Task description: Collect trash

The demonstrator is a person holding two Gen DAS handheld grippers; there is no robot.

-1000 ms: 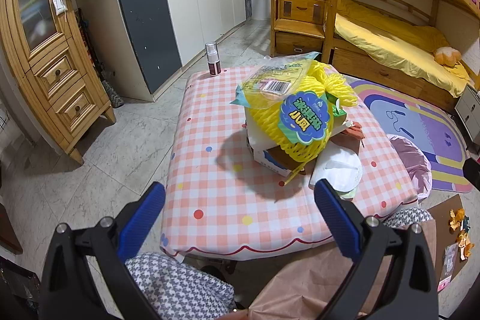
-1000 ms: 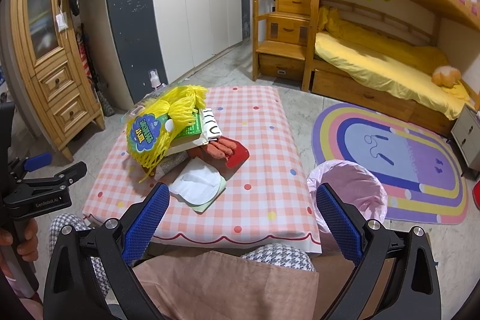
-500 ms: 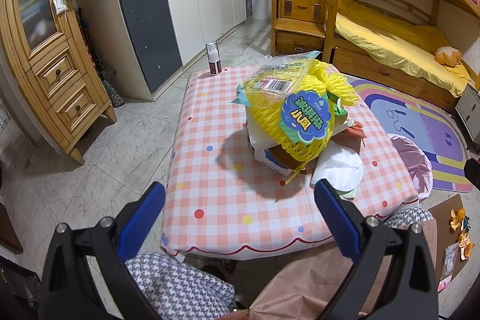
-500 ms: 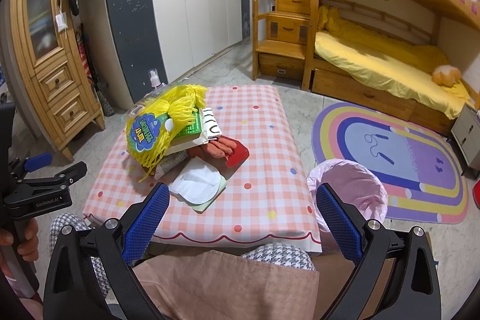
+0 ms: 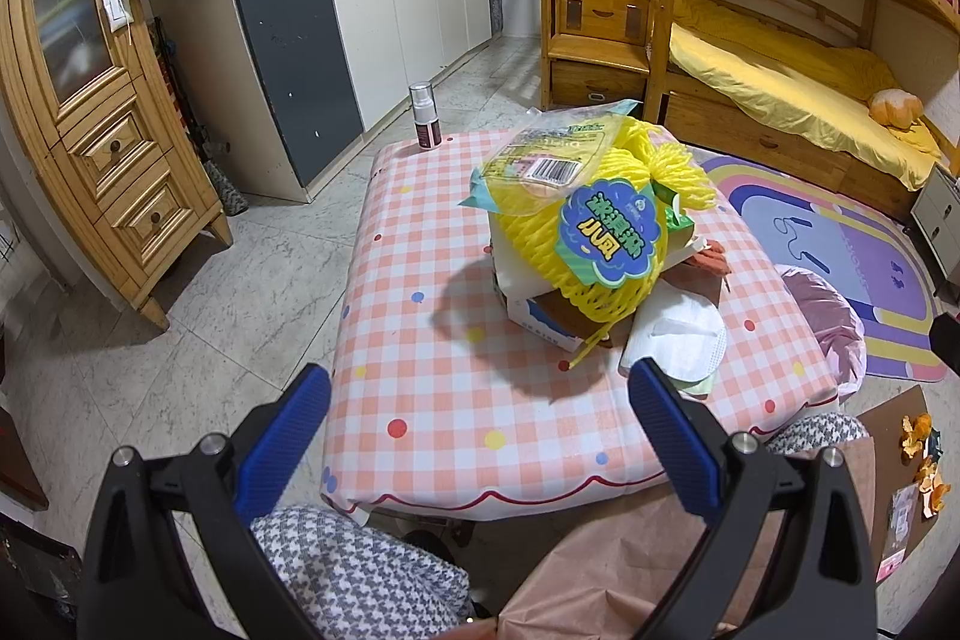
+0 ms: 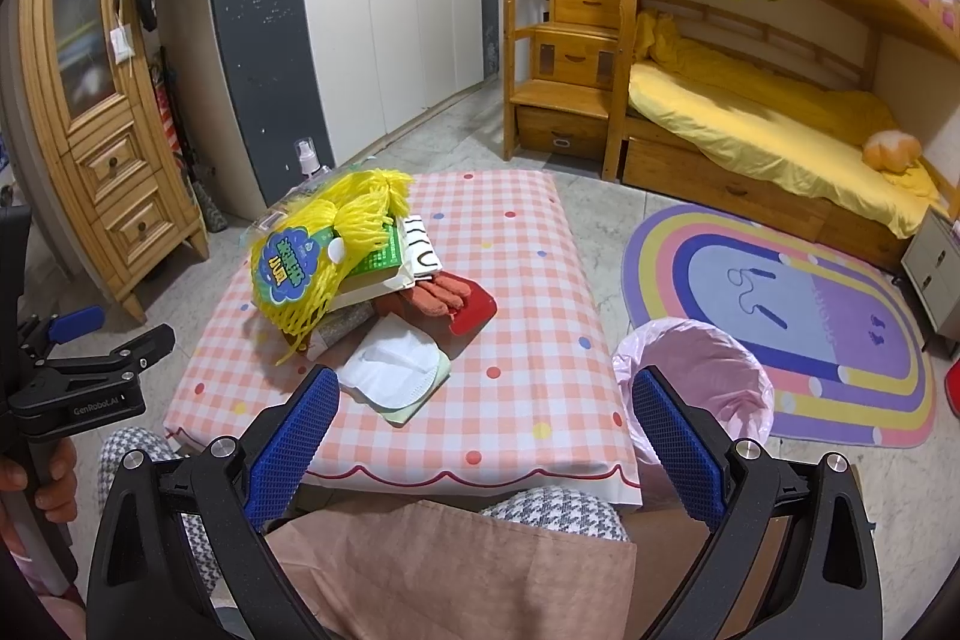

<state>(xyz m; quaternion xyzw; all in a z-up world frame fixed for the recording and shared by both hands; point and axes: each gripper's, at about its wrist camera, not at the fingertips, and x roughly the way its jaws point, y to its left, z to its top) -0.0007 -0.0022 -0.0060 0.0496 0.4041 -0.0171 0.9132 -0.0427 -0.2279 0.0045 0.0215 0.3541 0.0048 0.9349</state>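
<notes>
Here the pink-lined trash bin point(image 6: 696, 376) stands on the floor just beside the checkered table point(image 6: 528, 280), with nothing visible inside; the trash heap, a yellow net bag point(image 5: 576, 244) over boxes and a white face mask point(image 6: 396, 370), lies on the table; left gripper point(image 5: 480, 424) and right gripper point(image 6: 480, 424) are both spread wide and hold nothing; a bunk bed point(image 6: 780, 118) and rainbow rug point(image 6: 810, 316) are behind.

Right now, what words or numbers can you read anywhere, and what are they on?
"GenRobot.AI": on the left gripper, seen from the right wrist view.
Blue-green tag on the yellow net bag: big yellow characters, upside down, not readable.
Barcode label on the plastic wrapper: digits too small.
White paper in the pile: black strokes, unclear.
</notes>
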